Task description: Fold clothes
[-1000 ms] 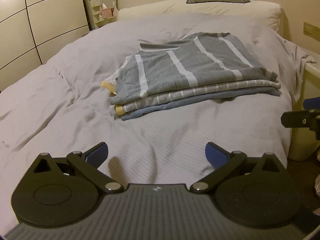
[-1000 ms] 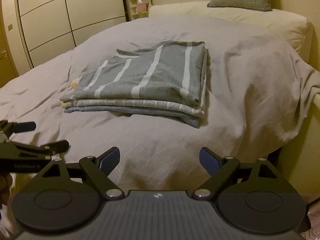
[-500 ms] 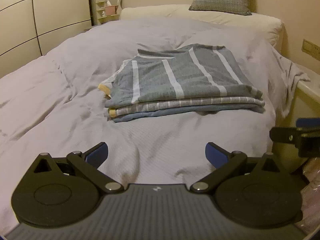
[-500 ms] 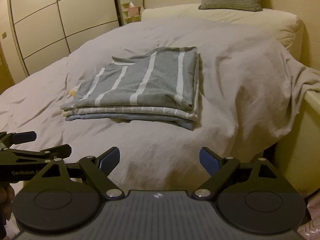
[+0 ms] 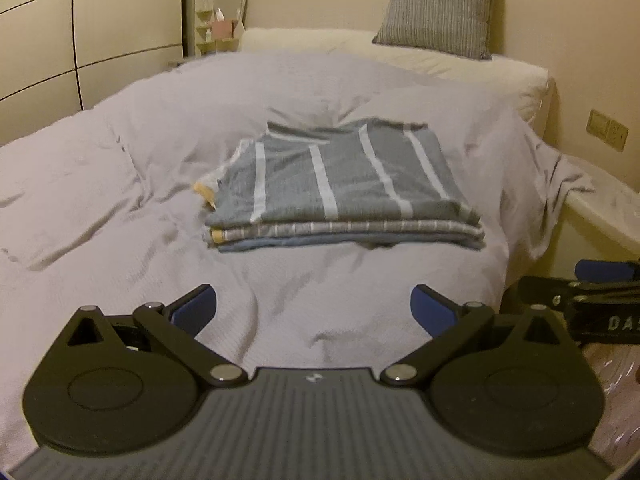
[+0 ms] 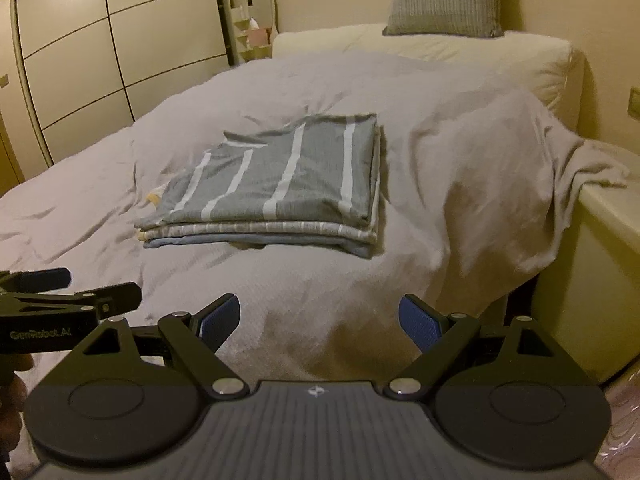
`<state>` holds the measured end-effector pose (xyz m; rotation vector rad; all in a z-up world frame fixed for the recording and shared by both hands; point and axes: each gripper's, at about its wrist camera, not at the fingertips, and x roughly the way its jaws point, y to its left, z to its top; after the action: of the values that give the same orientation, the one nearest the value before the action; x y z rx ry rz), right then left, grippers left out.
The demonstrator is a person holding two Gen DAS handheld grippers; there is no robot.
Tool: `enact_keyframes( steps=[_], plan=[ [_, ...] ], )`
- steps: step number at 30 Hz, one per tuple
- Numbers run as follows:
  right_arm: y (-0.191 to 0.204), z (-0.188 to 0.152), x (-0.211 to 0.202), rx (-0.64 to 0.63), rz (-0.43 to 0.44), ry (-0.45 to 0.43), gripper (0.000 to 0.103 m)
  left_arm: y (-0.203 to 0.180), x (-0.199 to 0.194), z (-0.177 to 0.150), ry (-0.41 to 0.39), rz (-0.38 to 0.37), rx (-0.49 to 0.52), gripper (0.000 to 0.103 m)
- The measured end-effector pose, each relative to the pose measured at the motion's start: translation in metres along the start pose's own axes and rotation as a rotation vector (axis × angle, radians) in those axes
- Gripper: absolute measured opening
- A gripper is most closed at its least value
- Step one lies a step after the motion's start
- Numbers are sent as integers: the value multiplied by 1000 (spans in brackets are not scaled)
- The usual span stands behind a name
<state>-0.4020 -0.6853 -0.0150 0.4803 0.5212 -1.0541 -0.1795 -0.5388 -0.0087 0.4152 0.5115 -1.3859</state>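
Note:
A stack of folded clothes [image 5: 340, 188] lies on the bed, a grey shirt with white stripes on top; it also shows in the right wrist view [image 6: 276, 188]. My left gripper [image 5: 314, 310] is open and empty, held back from the stack near the bed's foot. My right gripper [image 6: 319, 318] is open and empty, also short of the stack. The right gripper shows at the right edge of the left wrist view [image 5: 580, 292], and the left gripper shows at the left edge of the right wrist view [image 6: 68, 300].
The bed carries a pale grey duvet [image 5: 120, 200] that hangs over its right side. A grey pillow [image 5: 440, 8] leans on the wall at the head. Wardrobe doors [image 6: 80, 60] stand at left. A pale side cabinet [image 6: 600, 260] stands at right.
Both grippers have drawn back from the bed, so the folded stack looks smaller and farther. Both stay open and empty.

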Motion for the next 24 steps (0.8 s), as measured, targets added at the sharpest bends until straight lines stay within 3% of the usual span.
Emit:
enact_keyframes(
  steps=[8, 13, 24],
  plan=[
    [6, 5, -22, -7, -34, -12, 89, 1, -25, 8, -24, 8, 10, 102],
    [7, 6, -31, -11, -44, -23, 89, -1, -29, 8, -18, 66, 27, 102],
    [7, 5, -41, -20, -50, -42, 89, -5, -37, 5, -28, 44, 15, 102]
  ],
)
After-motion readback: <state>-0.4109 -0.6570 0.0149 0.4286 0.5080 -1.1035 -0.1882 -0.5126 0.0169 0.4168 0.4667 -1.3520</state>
